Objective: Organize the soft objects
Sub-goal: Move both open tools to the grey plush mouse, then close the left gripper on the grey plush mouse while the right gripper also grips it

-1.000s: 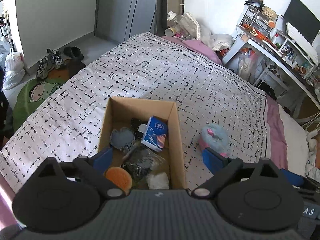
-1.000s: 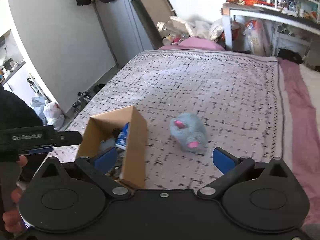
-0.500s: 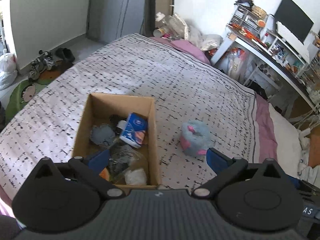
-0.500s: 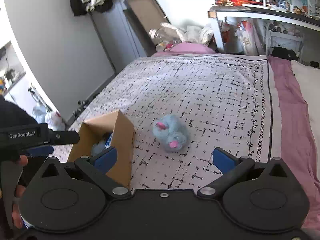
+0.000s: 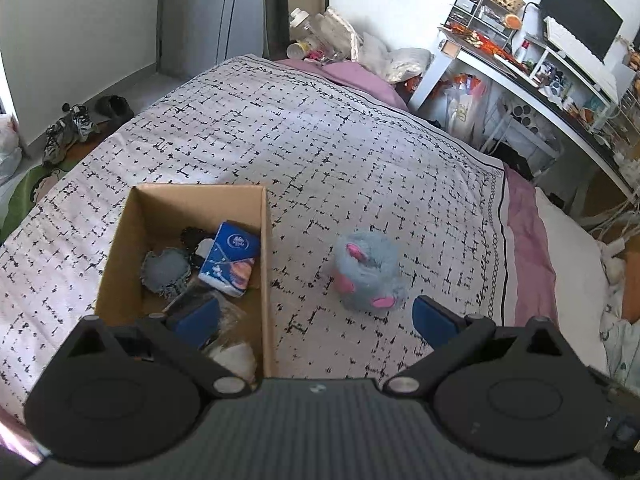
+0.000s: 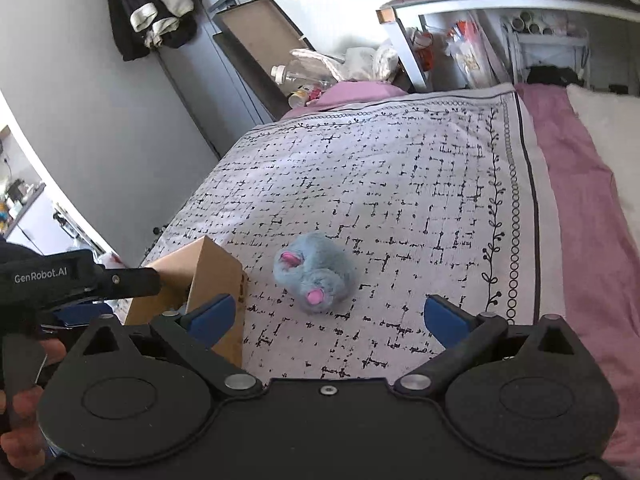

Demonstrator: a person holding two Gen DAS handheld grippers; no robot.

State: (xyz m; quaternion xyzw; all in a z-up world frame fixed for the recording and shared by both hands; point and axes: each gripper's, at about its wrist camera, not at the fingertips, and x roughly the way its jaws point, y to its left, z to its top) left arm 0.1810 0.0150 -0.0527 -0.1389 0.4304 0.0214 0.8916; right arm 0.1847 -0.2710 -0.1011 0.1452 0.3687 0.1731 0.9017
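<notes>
On the patterned bedspread (image 5: pixel 320 152) sits an open cardboard box (image 5: pixel 120 248), my landmark for everything else. Just right of the box, apart from its wall, lies a grey-blue plush toy (image 5: pixel 366 276) with pink ears, also seen from my right camera (image 6: pixel 314 276). Inside the box rest a blue tissue pack (image 5: pixel 230 258) with writing too blurred to read, a grey round cloth (image 5: pixel 164 270), some dark items and something white nearest me.

My left gripper (image 5: pixel 314 318) hangs over the box's near right corner, its blue pads spread wide with nothing between them; one pad (image 5: pixel 196 320) is above the box contents, the other beside the plush. My right gripper (image 6: pixel 326 318) is likewise spread wide and empty, the plush lying ahead between its pads. Nothing lies between either gripper and the plush.

Left of the box in my right camera, the other tool's black body reads "GenRobot.AI". Beyond the box stand a cluttered white desk (image 5: pixel 500 64), a dark monitor (image 5: pixel 580 24), and shoes (image 5: pixel 68 132) on the floor.
</notes>
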